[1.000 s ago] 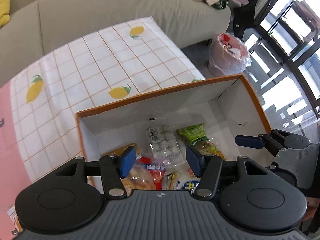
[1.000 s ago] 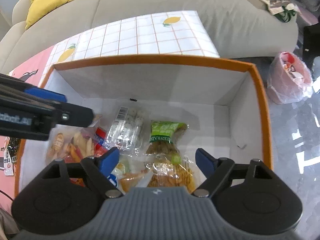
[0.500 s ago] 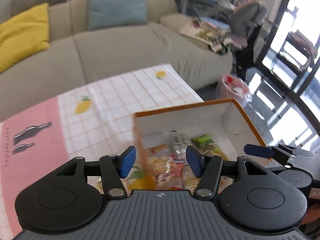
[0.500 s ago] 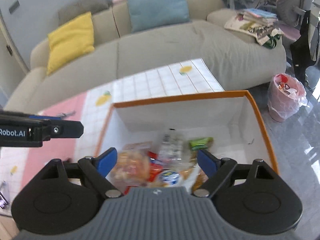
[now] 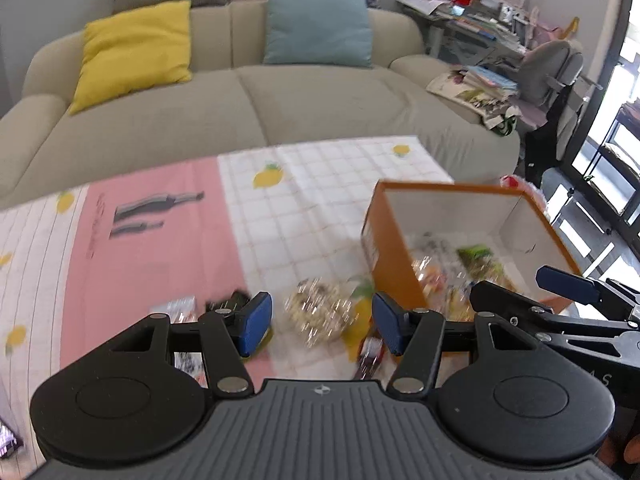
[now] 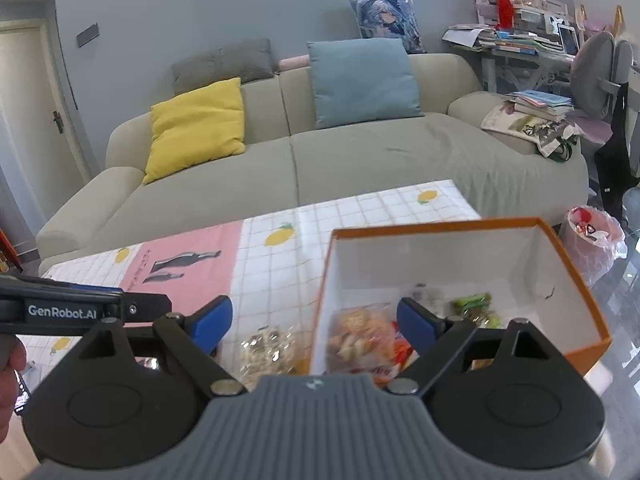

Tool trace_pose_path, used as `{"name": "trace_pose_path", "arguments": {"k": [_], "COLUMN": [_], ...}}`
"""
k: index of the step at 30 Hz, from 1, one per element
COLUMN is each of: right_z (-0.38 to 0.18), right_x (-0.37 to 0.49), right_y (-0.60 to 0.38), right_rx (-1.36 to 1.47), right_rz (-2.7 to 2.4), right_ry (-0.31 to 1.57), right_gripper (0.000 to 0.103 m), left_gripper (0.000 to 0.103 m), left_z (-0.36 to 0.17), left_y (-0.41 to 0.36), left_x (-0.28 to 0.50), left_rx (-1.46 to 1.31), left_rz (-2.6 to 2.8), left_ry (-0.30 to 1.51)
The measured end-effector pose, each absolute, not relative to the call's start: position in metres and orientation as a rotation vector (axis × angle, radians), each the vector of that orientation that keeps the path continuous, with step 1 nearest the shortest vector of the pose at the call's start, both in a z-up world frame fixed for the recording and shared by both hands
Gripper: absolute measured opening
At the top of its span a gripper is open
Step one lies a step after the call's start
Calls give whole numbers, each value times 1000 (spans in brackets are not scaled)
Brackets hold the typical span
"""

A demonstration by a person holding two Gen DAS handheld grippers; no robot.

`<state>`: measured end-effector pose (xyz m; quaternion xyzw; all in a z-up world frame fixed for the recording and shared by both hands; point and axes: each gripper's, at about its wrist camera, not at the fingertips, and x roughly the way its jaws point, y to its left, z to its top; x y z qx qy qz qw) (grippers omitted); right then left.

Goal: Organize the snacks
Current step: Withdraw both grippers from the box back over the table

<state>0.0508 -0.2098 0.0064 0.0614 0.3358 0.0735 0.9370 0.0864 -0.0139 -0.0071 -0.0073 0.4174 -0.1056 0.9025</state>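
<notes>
The tabletop (image 5: 312, 184), under a pink and lemon-print cloth, now fills much of both views; a second ago both cameras looked almost straight down into the orange box (image 6: 588, 280). The box stands at the right end and already holds several snack packets (image 6: 360, 336). Both claws have pulled back and up out of it. The left claw (image 5: 322, 322) is open with nothing between its pads, and now sits over a clear bag of snacks (image 5: 320, 312) lying on the cloth just left of the box. The right claw (image 6: 314, 320) is empty too, its jaws opening wider. Smaller wrappers (image 5: 180, 306) lie further left. So the last drop into the box looks finished, and the clear bag is probably the next pick.
</notes>
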Motion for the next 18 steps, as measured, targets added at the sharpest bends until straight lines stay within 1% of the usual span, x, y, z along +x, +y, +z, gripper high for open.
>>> {"name": "trace_pose_path", "arguments": {"k": [7,18], "right_z": [-24,-73], "right_x": [47,45], "right_y": [-183,-164], "right_rx": [68,-26], "right_rz": [131,98], "right_ry": [794,906], "right_gripper": [87,87], "left_gripper": [68,68], "left_z": [-38,-74], "left_y": [11,42], "left_x": [70,67], "left_rx": [-48,-153], "left_rz": [-212,-191], "left_ry": [948,1014]}}
